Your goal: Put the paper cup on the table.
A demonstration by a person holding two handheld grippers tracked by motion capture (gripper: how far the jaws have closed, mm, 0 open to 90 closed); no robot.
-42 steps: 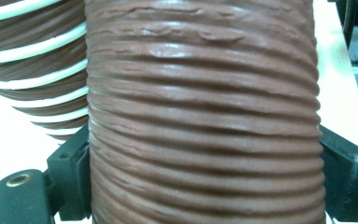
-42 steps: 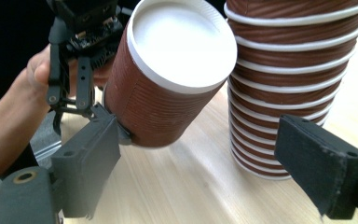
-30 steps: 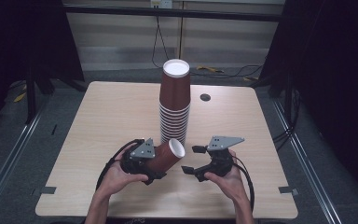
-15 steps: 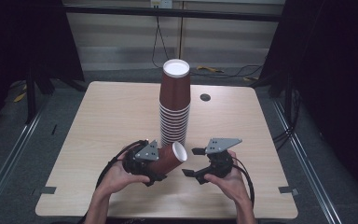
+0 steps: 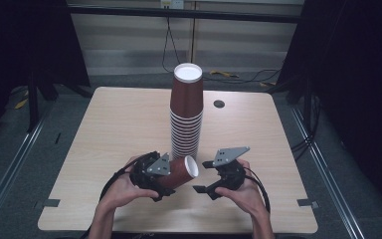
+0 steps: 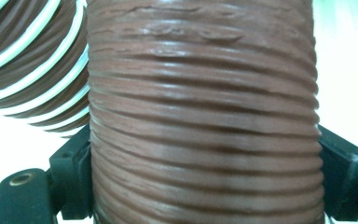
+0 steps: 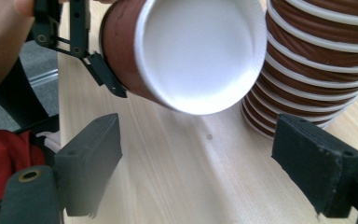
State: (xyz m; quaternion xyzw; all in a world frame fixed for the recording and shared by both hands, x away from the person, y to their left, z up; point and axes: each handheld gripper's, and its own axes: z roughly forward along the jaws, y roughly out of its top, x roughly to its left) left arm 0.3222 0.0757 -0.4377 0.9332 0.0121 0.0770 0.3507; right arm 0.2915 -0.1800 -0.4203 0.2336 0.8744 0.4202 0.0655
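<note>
**Ribbed cup clamped near the front edge**

The left hand-held gripper (image 5: 166,179), its jaws just closing further, clamps a brown ribbed paper cup (image 5: 179,172) lying sideways near the light wooden table's (image 5: 119,124) front edge, white mouth rightward. Just behind rises a tall stack of brown paper cups (image 5: 186,114). The right hand-held gripper (image 5: 205,177) gapes empty, bare tabletop beyond.

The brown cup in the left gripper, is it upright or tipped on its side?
Tipped. The brown cup lies nearly level in the left gripper, whose jaws have just been closing on it; its white open mouth faces the right gripper.
</note>
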